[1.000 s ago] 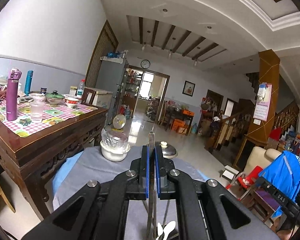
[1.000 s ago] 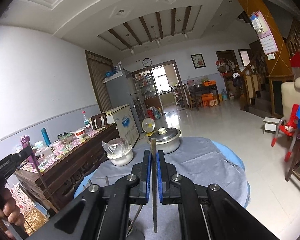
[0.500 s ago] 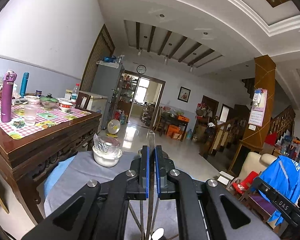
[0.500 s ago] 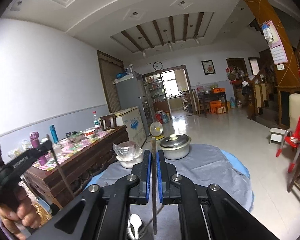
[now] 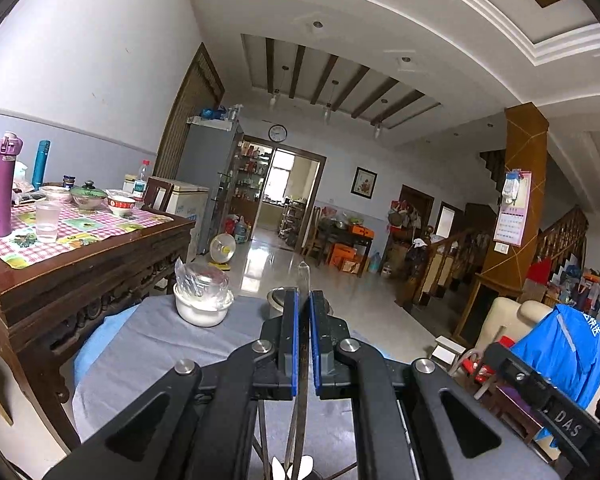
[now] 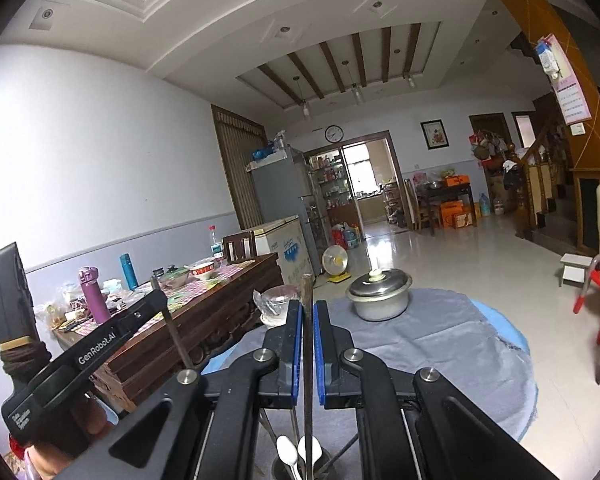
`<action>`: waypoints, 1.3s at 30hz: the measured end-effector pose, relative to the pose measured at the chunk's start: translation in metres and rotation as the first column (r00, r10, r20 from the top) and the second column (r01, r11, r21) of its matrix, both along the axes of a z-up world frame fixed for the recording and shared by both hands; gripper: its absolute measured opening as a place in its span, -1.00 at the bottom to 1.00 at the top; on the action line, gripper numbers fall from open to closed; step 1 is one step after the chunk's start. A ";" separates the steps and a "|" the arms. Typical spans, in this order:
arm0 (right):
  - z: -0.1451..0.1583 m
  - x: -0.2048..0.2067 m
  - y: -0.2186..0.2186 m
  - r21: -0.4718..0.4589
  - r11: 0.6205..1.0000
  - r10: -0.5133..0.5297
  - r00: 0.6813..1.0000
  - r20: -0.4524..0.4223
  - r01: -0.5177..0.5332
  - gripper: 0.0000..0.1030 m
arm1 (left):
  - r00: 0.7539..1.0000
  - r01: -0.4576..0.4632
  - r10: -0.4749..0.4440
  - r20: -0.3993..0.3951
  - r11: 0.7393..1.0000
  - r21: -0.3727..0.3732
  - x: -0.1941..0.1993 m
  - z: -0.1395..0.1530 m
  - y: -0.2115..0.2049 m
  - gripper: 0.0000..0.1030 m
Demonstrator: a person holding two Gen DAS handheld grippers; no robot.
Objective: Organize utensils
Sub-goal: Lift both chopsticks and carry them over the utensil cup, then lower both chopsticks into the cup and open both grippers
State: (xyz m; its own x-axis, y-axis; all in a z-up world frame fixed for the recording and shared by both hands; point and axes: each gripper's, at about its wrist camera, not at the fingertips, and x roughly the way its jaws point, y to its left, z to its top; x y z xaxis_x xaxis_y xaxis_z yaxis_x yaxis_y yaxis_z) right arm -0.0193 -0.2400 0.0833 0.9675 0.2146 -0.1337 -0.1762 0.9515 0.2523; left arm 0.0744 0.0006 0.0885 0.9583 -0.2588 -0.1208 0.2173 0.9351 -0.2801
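My left gripper (image 5: 304,300) is shut on a thin upright utensil (image 5: 303,276), a chopstick or slim handle, whose lower end points down toward white spoons (image 5: 292,470) at the bottom edge. My right gripper (image 6: 308,308) is shut on another thin upright stick (image 6: 307,292) above a utensil holder (image 6: 300,468) with white spoons. The left gripper (image 6: 156,300) also shows at the left of the right wrist view, with its stick (image 6: 172,328) slanting down.
A round table with a grey cloth (image 6: 440,340) carries a lidded metal pot (image 6: 380,296) and a white bowl covered in plastic (image 5: 202,300). A dark wooden table (image 5: 80,248) with bottles and bowls stands to the left. Chairs stand at the right.
Both grippers have tilted up and lifted slightly while keeping their sticks. The left gripper has come further into the right wrist view.
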 end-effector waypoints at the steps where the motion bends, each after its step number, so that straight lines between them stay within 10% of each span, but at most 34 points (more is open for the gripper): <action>1: -0.001 0.004 0.001 0.002 1.000 0.002 1.000 -0.002 -0.002 -0.87 | 1.000 -0.001 0.001 0.001 1.000 0.005 0.001 -0.001 -0.001 -0.90; 39: -0.028 0.039 0.020 -0.024 0.999 0.027 0.996 -0.082 -0.029 -0.87 | 0.997 -0.025 0.030 -0.064 0.998 0.063 0.024 -0.030 -0.019 -0.89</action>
